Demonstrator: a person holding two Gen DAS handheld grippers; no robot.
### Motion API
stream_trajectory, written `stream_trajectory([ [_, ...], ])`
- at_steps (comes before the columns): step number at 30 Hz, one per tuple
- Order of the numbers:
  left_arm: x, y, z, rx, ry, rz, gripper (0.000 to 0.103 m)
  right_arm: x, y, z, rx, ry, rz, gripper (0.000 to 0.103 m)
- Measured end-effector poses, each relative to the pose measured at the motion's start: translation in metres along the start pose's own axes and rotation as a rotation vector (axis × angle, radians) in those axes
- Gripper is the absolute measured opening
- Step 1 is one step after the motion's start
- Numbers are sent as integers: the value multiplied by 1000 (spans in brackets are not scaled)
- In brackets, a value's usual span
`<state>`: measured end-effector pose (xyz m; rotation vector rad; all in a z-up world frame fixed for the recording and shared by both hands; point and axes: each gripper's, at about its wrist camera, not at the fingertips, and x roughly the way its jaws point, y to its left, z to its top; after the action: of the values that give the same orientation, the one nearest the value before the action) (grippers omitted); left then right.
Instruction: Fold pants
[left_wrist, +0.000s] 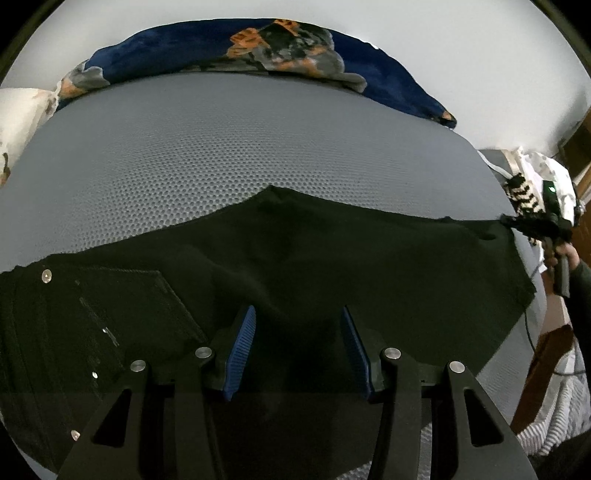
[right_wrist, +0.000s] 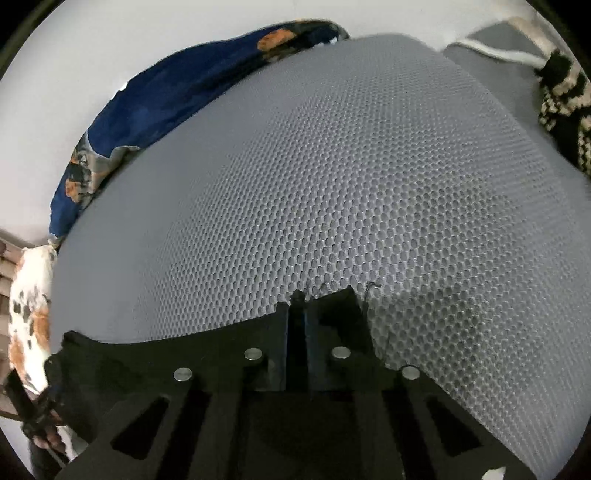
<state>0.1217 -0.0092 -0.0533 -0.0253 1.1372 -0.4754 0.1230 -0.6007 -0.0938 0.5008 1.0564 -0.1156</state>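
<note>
**Black pants spread on the mattress, one claw pinching the hem**

While the black pants (left_wrist: 295, 266) lie spread across the near part of the grey honeycomb-textured mattress (left_wrist: 229, 147), the two claws stand at opposite ends of the garment. In the left wrist view the waist end lies toward the left edge, where a pocket with stitched seams and several small metal rivets shows, and the legs run off to the right edge of the mattress. The left claw (left_wrist: 297, 350) hangs over the middle of the fabric near the front edge with its blue-padded fingers (left_wrist: 242, 350) spread apart; dark cloth lies beneath and between them, but whether the pads press on it cannot be told.

The right claw (right_wrist: 297, 328) has its fingers pressed together on the frayed hem of the pants (right_wrist: 147, 354), loose threads sticking out just past the tips. From the left wrist view the same claw (left_wrist: 532, 225) sits at the far right tip of the leg, with a hand (left_wrist: 561, 254) in a dark sleeve on its handle.

Along the far edge of the mattress a navy blanket (left_wrist: 236, 51) with orange and grey print lies bunched against the white wall. A black-and-cream knitted piece (right_wrist: 565, 92) rests at the right far corner, and a white cloth with orange patches (right_wrist: 31, 314) hangs off the left side.
</note>
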Motion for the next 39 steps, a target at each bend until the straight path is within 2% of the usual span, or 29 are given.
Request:
stream_trajectory([
  [4, 0, 6, 8, -4, -27, 38, 49, -29, 7, -7, 0, -143, -49, 3],
  [7, -4, 12, 14, -8, -65, 70, 49, -39, 4, -10, 37, -203, -74, 2],
  [11, -2, 24, 20, -18, -89, 120, 49, -15, 6, -5, 63, -187, -133, 2],
  [15, 8, 36, 21, -28, -66, 136, 49, 7, -1, -2, 95, -156, -163, 2],
  [17, 13, 40, 21, -24, -53, 145, 49, 4, -5, -5, 111, -163, -170, 4],
  [20, 19, 39, 26, -14, -50, 152, 49, -5, -2, -4, 110, -162, -203, 18],
  [22, 20, 36, 27, 7, -45, 167, 49, -23, 0, -10, 109, -189, -206, 22],
  [25, 13, 32, 26, 15, -42, 172, 49, -55, -2, -30, 134, -222, -183, 23],
  [28, 2, 26, 19, 36, -53, 147, 49, -77, 2, -61, 108, -216, -198, 23],
  [33, -15, 7, -5, 99, -40, 80, 49, -82, 11, -116, 87, -174, -202, 23],
  [35, -16, 2, -13, 115, -25, 65, 49, -78, 15, -133, 83, -162, -256, 23],
  [37, -15, 0, -21, 121, -12, 72, 49, -82, 6, -145, 161, -171, -195, 23],
  [39, -17, 2, -29, 107, -4, 66, 49, -86, -7, -155, 230, -181, -185, 23],
])
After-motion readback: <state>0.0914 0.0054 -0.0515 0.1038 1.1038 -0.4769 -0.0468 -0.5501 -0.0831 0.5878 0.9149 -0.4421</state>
